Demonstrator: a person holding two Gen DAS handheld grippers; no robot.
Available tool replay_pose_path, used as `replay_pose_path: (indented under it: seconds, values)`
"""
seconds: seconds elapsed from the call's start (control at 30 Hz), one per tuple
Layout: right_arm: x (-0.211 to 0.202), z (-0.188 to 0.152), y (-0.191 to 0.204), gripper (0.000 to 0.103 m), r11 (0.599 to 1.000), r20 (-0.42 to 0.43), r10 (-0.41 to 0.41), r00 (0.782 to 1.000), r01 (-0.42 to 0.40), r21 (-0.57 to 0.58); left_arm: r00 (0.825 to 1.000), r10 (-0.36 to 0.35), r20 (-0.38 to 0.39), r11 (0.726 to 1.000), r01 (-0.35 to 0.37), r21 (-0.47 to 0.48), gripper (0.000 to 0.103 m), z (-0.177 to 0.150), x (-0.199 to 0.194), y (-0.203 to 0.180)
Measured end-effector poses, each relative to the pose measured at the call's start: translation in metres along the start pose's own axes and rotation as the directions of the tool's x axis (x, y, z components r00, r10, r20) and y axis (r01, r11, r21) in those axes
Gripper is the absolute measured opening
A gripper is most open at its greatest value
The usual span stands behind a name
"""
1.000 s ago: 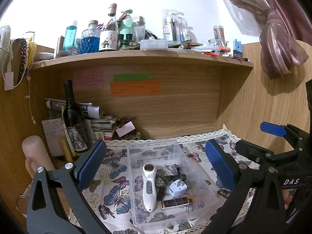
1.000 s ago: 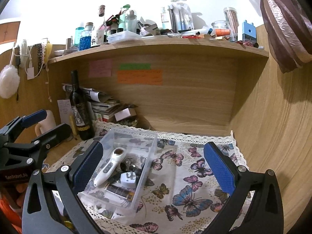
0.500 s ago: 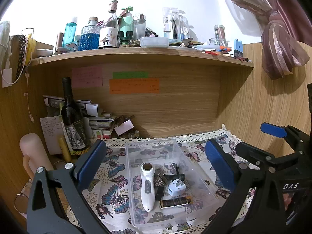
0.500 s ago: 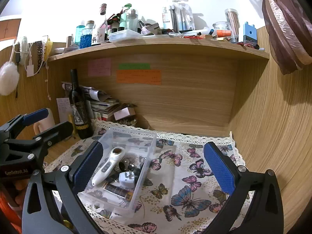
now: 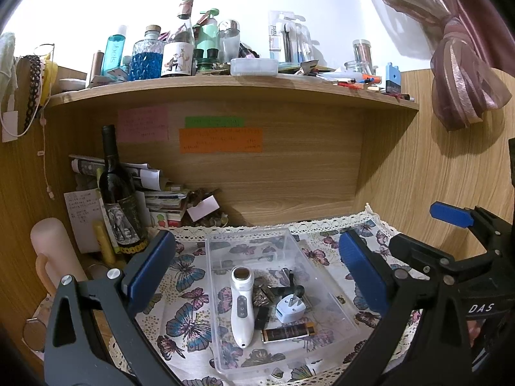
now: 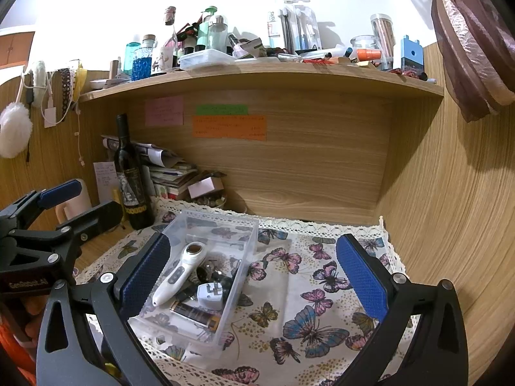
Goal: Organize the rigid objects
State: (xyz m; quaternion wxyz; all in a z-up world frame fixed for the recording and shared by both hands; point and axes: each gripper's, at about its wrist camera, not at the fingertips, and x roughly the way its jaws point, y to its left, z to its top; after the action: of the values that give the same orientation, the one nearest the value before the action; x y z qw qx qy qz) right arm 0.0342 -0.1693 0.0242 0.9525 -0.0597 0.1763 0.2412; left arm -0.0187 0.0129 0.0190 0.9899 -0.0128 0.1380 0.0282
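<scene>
A clear plastic bin (image 5: pixel 334 292) (image 6: pixel 244 263) sits on the butterfly cloth. Inside lie a white handheld device (image 5: pixel 242 302) (image 6: pixel 180 273), a white plug adapter (image 5: pixel 290 309) (image 6: pixel 210 295), a dark gold-capped tube (image 5: pixel 288 333) (image 6: pixel 196 315) and small dark items (image 5: pixel 283 289). My left gripper (image 5: pixel 256 270) hovers open above the bin with nothing between its blue pads. My right gripper (image 6: pixel 254 276) is open too, over the cloth just right of the bin. Each gripper shows at the edge of the other's view.
A wine bottle (image 5: pixel 117 193) (image 6: pixel 130 173), stacked papers (image 5: pixel 161 193) and a pink cylinder (image 5: pixel 53 254) crowd the back left. The wooden shelf (image 5: pixel 231 85) above carries several bottles and boxes. Wooden walls close the back and right. Bare cloth (image 6: pixel 322 296) lies right of the bin.
Both grippers have drawn back and risen slightly, so the bin looks a bit smaller and lower. Nothing in the bin has moved.
</scene>
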Motion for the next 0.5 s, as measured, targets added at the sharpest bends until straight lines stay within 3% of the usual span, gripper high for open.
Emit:
replay_pose_path:
  seconds: [0.5]
  values:
    - [-0.0002, -0.0003, 0.0008, 0.103, 1.000, -0.002, -0.005, 1.000, 0.005, 0.001, 1.000, -0.015, -0.024, 1.000, 0.015, -0.006, 0.103, -0.0031, 0.0043, 0.0002]
